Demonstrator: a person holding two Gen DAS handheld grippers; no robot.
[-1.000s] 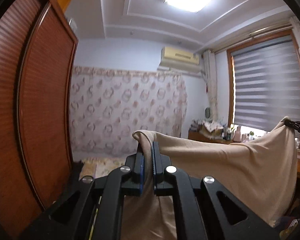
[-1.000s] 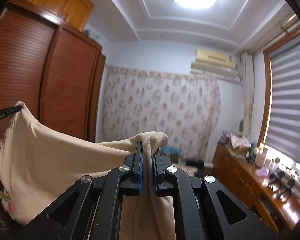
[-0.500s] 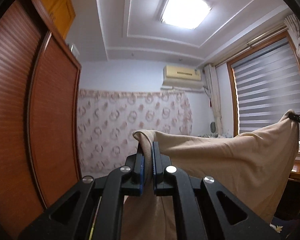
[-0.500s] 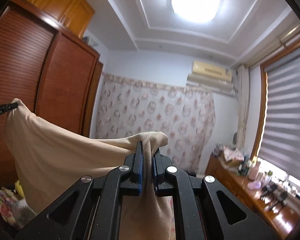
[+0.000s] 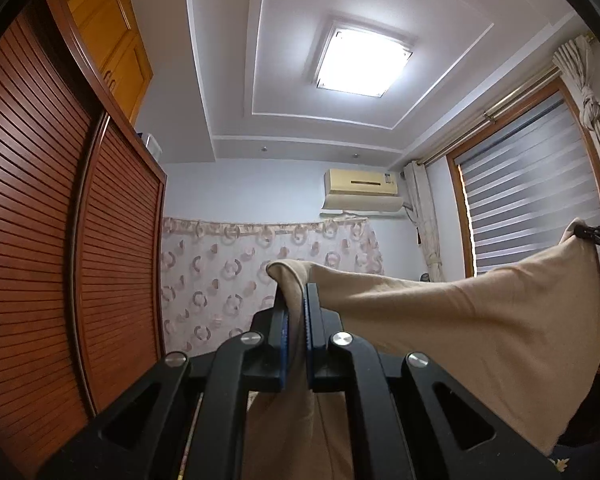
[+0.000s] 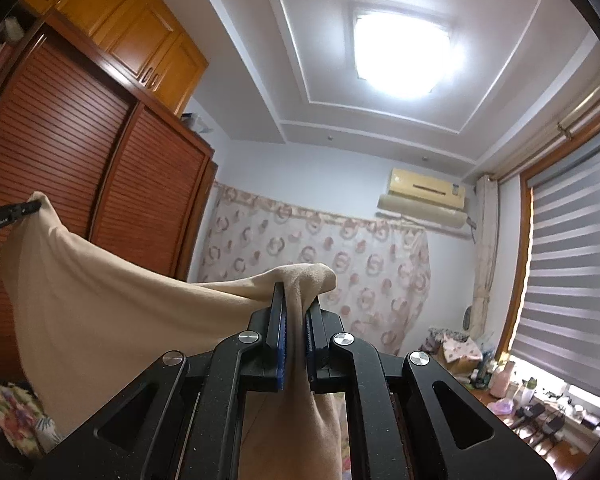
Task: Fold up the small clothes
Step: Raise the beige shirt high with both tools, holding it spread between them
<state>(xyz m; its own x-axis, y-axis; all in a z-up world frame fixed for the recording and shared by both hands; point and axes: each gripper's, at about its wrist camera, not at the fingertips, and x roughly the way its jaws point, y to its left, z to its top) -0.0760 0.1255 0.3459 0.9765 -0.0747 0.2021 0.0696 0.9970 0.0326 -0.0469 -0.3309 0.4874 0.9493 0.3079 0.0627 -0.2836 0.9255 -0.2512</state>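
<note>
A beige garment hangs in the air, stretched between both grippers. My left gripper is shut on one top corner of it. My right gripper is shut on the other top corner, and the cloth sags between them. In the left wrist view the right gripper's tip shows at the far right, pinching the cloth. In the right wrist view the left gripper's tip shows at the far left. The garment's lower part is hidden below the grippers.
A brown louvred wardrobe stands on the left. A patterned curtain covers the back wall under an air conditioner. A window with blinds is on the right above a cluttered wooden counter. Floral bedding lies low left.
Both grippers have tilted upward with the garment held taut: more ceiling and the lamp show now, and the counter and floor have dropped lower or out of view.
</note>
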